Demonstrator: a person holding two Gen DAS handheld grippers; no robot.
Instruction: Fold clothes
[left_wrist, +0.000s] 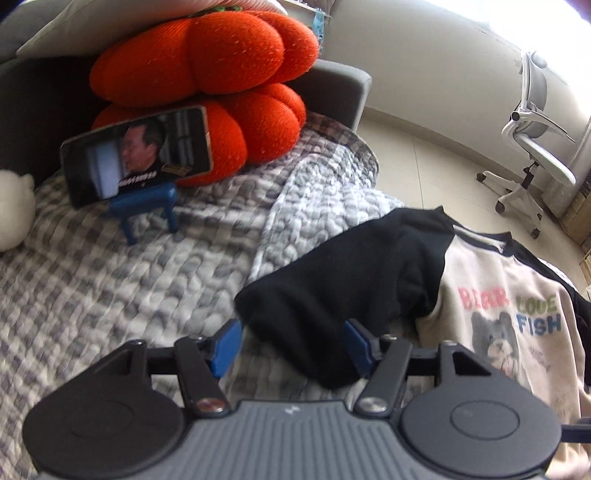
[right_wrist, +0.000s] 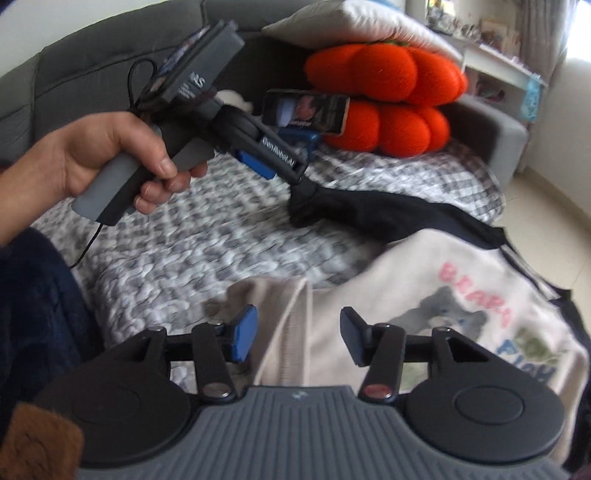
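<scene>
On the grey-and-white quilt (left_wrist: 129, 288) sits my sweatshirt (left_wrist: 517, 317), cream front with a bear print, black sleeve (left_wrist: 347, 295) stretched out toward my left gripper (left_wrist: 291, 345). Left jaws are parted pretty wide, sleeve end lying between the blue pads, nothing pinched as far as I can see. My right gripper (right_wrist: 298, 338) hangs over the cream hem (right_wrist: 295, 332), jaws spread too, fabric under the gap, not clamped. My left hand (right_wrist: 110, 158) shows in the right view. Behind: phone (left_wrist: 136, 155) on a blue stand (left_wrist: 147, 206), orange pumpkin cushions (left_wrist: 207, 74).
</scene>
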